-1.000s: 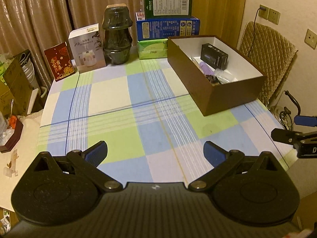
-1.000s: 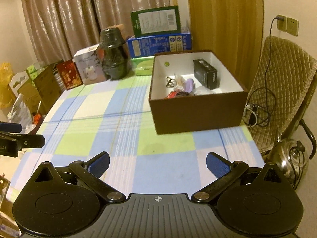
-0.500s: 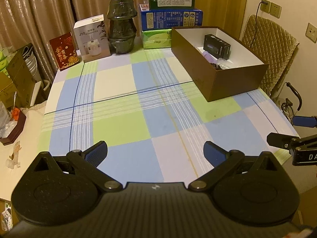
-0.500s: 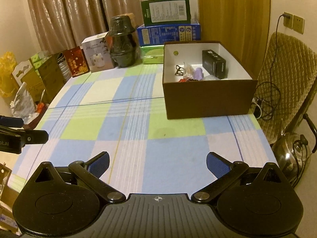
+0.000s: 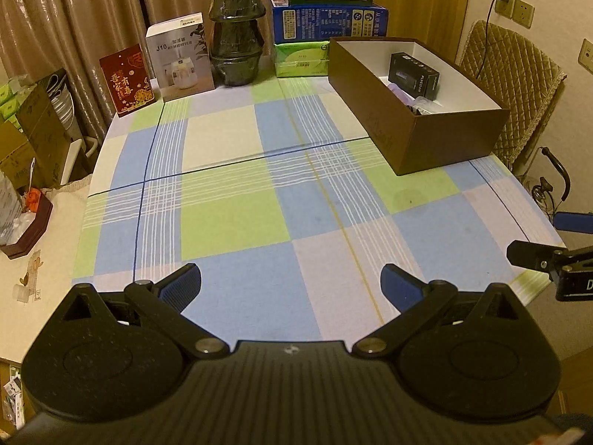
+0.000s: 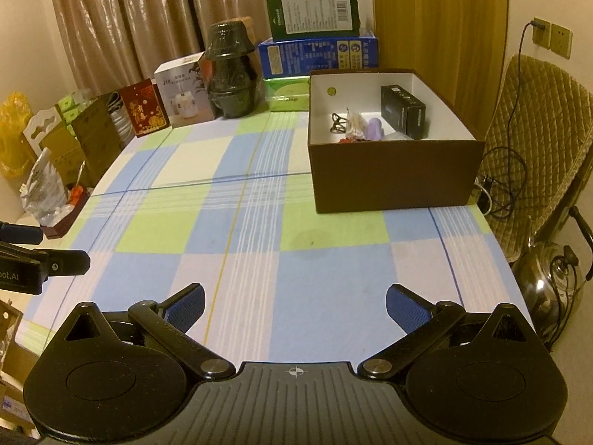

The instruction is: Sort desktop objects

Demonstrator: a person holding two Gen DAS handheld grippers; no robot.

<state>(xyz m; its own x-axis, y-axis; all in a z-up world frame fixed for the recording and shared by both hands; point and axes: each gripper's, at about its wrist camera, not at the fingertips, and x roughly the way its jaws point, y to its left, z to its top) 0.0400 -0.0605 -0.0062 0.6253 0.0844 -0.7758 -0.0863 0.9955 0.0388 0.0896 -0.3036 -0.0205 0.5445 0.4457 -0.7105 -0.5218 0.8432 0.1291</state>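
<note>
A brown open box (image 5: 415,137) (image 6: 393,174) stands at the right rear of the checked tablecloth (image 5: 237,222) (image 6: 229,230). Inside it lie a black carton (image 5: 414,75) (image 6: 402,111), a purple item (image 6: 374,128) and several small things. My left gripper (image 5: 291,285) is open and empty above the near table edge. My right gripper (image 6: 295,306) is open and empty, also near the front edge. Each gripper shows at the edge of the other's view: the right one (image 5: 548,259) and the left one (image 6: 40,256).
Along the back stand a red card (image 5: 127,79), a white humidifier box (image 5: 179,57), a stack of dark bowls (image 5: 236,33), green tissue packs (image 5: 301,60) and blue and green cartons (image 5: 330,18). A quilted chair (image 6: 537,129) and a kettle (image 6: 552,278) are to the right.
Both grippers have drawn back from the box toward the near table edge and risen a little. Both stay open and empty.
</note>
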